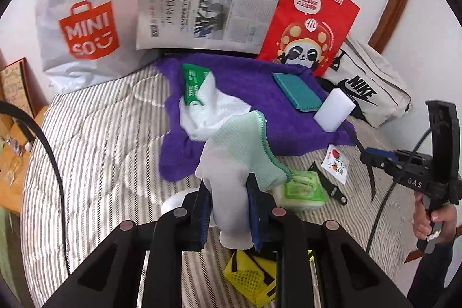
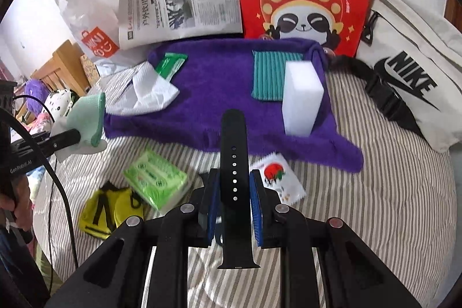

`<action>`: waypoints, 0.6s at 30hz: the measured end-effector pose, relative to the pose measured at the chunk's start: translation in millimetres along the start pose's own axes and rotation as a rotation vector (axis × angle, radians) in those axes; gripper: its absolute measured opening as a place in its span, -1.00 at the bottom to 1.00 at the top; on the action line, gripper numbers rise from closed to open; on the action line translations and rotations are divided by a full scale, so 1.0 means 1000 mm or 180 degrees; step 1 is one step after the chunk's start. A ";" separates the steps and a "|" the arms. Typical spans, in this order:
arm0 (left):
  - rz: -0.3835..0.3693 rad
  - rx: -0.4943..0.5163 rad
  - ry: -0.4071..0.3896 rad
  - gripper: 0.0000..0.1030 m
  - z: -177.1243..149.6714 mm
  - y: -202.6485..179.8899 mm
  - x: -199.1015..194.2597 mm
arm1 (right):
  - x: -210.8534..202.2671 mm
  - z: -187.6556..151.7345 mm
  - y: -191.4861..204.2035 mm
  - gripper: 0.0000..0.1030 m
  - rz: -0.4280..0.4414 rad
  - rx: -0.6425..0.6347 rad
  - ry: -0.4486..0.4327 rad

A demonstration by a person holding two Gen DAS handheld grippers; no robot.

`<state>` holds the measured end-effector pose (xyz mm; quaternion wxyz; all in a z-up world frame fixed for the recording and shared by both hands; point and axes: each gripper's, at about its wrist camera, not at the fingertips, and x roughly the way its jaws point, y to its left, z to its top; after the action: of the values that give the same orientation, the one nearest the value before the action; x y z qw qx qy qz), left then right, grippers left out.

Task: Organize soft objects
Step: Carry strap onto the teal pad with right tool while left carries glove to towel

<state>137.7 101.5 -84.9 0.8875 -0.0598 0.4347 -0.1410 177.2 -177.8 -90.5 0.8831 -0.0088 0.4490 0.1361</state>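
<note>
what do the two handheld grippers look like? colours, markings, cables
Both are black plastic with blue ribbed finger pads and round metal studs on the finger arms. The right gripper reads "DAS"; the left gripper body reads "GenRobot.AI". A black cable trails from each.

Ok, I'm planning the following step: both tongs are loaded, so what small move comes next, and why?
Probably carry the left tongs forward and lay the mint cloth on the purple towel. The sponge and other soft items already sit there, and the cloth hangs clamped above the bed.
</note>
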 end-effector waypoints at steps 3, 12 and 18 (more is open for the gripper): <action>-0.0026 0.0021 -0.0016 -0.59 0.010 -0.003 0.001 | 0.001 0.012 -0.001 -0.60 -0.0008 0.0005 -0.0036; -0.0099 0.0042 -0.0090 -0.59 0.043 -0.007 0.004 | 0.015 0.056 0.001 -0.60 0.0012 -0.0015 -0.0089; -0.0106 0.0041 -0.0090 -0.59 0.062 -0.003 0.014 | 0.034 0.087 0.002 -0.60 -0.0005 -0.0094 -0.0107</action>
<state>194.1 93.3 -56.2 0.8915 -0.0633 0.4201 -0.1576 264.5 -155.7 -64.8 0.8904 -0.0200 0.4319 0.1422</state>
